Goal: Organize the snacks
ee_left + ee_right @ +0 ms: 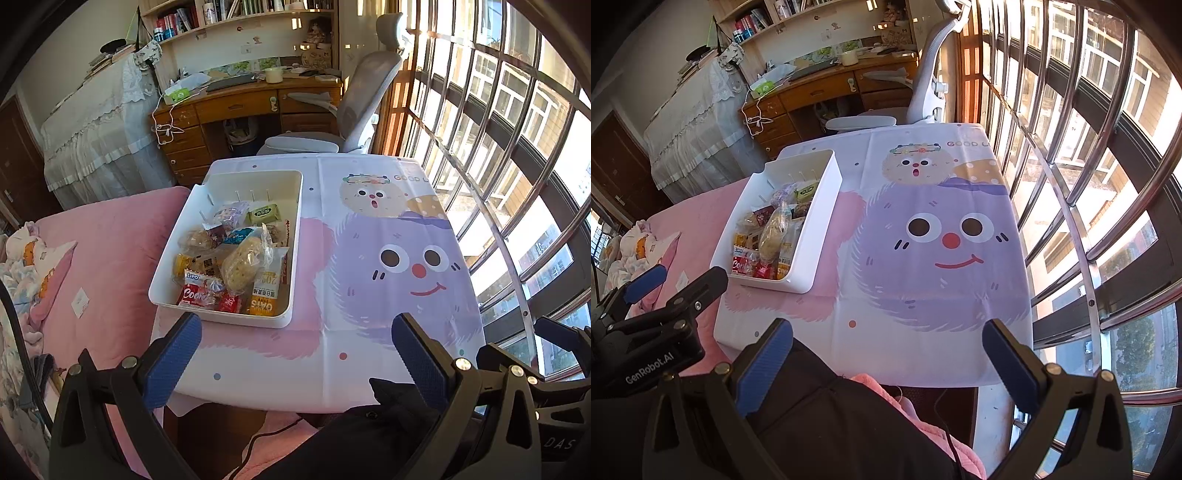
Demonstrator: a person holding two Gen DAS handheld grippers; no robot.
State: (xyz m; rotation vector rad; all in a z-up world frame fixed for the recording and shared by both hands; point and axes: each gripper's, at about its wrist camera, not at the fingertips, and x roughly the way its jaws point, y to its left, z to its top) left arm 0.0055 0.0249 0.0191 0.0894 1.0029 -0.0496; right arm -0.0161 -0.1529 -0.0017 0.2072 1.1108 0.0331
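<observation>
A white plastic bin (295,206) stands on the left part of the table and holds several wrapped snacks (236,266), among them a bread roll in clear wrap, a red cookie pack and an orange pack. The bin also shows in the right wrist view (827,206). My left gripper (295,354) is open and empty, held above the table's near edge just in front of the bin. My right gripper (886,354) is open and empty, above the near edge further right. The left gripper shows at the left of the right wrist view (668,288).
The table carries a cartoon-print cloth (388,258). A pink bed (103,266) lies left of the table. A grey office chair (354,110) and a wooden desk (236,107) stand behind it. Barred windows (498,166) run along the right.
</observation>
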